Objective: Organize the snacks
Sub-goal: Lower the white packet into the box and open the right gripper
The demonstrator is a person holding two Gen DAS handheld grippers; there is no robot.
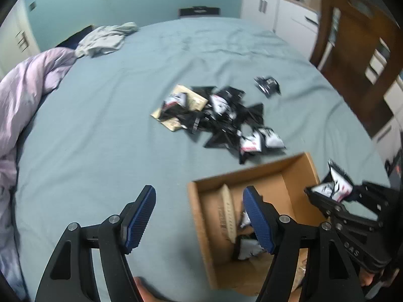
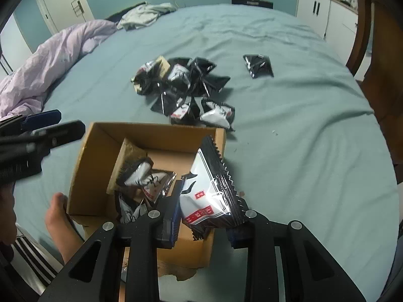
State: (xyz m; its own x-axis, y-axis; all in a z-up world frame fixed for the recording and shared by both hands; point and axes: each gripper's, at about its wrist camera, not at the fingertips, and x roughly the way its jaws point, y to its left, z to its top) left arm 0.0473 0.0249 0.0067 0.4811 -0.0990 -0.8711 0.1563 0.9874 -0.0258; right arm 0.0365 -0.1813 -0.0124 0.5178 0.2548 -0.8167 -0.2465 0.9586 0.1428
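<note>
A home bedroom: a wide bed under a blue-grey sheet (image 2: 289, 105), a crumpled lilac duvet (image 2: 50, 63), white cupboards (image 1: 272, 12), and a brown wooden door (image 1: 352, 58).

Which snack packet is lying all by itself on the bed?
The all-black packet to the right of the pile, apart on the sheet; the others overlap in the heap.

Bed sheet (image 2: 289, 130) is a muted teal-green, same tone as the wall. Crumpled duvet (image 2: 50, 65) is pale lilac, and the clothes heap (image 2: 143, 15) past it is light grey. Cardboard box (image 2: 151, 129) is plain tan-brown. The snack pile (image 2: 186, 88) is mostly glossy black packets mixed with white ones. The held packet (image 2: 211, 193) is white with black brush strokes, little red labels and black zigzag edges. Gripper pads (image 1: 138, 219) are ribbed dark blue on black arms.
</note>
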